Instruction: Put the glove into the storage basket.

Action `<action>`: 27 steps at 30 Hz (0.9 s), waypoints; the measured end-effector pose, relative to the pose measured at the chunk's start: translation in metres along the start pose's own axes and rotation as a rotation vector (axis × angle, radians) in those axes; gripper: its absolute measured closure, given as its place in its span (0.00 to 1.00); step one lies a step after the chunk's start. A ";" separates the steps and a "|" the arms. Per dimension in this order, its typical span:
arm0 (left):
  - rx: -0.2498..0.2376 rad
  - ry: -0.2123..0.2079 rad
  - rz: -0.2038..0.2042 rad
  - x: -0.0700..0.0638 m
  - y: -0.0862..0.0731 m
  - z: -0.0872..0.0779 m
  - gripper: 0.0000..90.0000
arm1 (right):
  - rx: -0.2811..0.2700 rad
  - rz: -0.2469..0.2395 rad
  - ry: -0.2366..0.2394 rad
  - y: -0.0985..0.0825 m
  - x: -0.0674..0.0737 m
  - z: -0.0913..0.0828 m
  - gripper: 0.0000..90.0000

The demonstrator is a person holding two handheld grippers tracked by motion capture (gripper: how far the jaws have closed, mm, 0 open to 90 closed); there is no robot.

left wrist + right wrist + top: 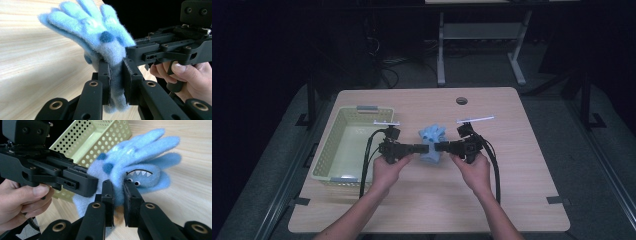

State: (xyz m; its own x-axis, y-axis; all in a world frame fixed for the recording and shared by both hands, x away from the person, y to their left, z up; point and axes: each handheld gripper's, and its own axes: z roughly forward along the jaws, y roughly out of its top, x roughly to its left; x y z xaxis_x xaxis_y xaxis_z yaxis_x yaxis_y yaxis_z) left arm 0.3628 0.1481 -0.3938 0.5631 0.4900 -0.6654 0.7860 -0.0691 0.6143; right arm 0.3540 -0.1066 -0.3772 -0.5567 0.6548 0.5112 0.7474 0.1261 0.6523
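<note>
The blue fuzzy glove (432,142) sits at the centre of the high view, held over the wooden table (512,165) between the two grippers. It carries darker blue spots, and in the right gripper view (140,167) a toothed mouth and small eyes are printed on it.

The left gripper (414,149) enters from left of centre in the high view. In the left gripper view its jaws are pinching the grey-blue lower part of the glove (95,32).

The right gripper (443,147) enters from right of centre. In the right gripper view its jaws grip a fold of the glove near the printed face.

The left hand (388,167) and right hand (473,170) each hold a gripper handle.

A pale yellow perforated basket (326,152) stands on the table at the left of the high view, beside the left gripper.
</note>
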 end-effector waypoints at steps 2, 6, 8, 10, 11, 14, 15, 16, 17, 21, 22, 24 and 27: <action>-0.002 0.002 0.003 0.000 0.001 -0.003 0.87 | -0.001 -0.005 0.001 0.001 0.001 0.001 0.90; -0.009 0.001 0.009 0.001 0.004 -0.012 0.87 | 0.001 -0.017 0.012 0.007 0.007 0.005 0.90; -0.012 0.002 0.008 0.001 0.005 -0.016 0.87 | 0.004 -0.019 0.015 0.010 0.011 0.006 0.90; -0.015 0.005 0.012 0.001 0.007 -0.020 0.87 | 0.004 -0.028 0.016 0.013 0.013 0.008 0.90; -0.014 0.005 0.010 0.001 0.007 -0.022 0.87 | 0.003 -0.026 0.021 0.014 0.014 0.009 0.90; -0.022 0.005 0.010 0.003 0.009 -0.027 0.87 | 0.006 -0.033 0.024 0.018 0.017 0.012 0.90; -0.022 0.005 0.008 0.003 0.010 -0.029 0.87 | 0.008 -0.034 0.024 0.020 0.019 0.013 0.90; -0.022 0.007 0.011 0.004 0.010 -0.031 0.87 | 0.010 -0.040 0.023 0.021 0.021 0.013 0.90; -0.022 0.007 0.011 0.004 0.010 -0.031 0.87 | 0.010 -0.040 0.023 0.021 0.021 0.013 0.90; -0.029 0.014 0.019 0.004 0.014 -0.040 0.87 | 0.011 -0.054 0.028 0.028 0.027 0.018 0.90; -0.030 0.015 0.017 0.004 0.014 -0.042 0.87 | 0.015 -0.051 0.029 0.029 0.029 0.019 0.90; -0.031 0.017 0.021 0.005 0.015 -0.046 0.87 | 0.013 -0.058 0.033 0.031 0.031 0.021 0.90; -0.036 0.020 0.021 0.006 0.017 -0.052 0.87 | 0.016 -0.062 0.037 0.035 0.035 0.024 0.90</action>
State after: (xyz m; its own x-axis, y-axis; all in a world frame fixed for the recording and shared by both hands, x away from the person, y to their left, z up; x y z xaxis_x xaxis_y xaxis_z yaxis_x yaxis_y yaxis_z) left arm 0.3665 0.1946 -0.3653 0.5735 0.5062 -0.6441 0.7643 -0.0478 0.6431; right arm 0.3690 -0.0617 -0.3501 -0.6147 0.6172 0.4911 0.7168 0.1772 0.6744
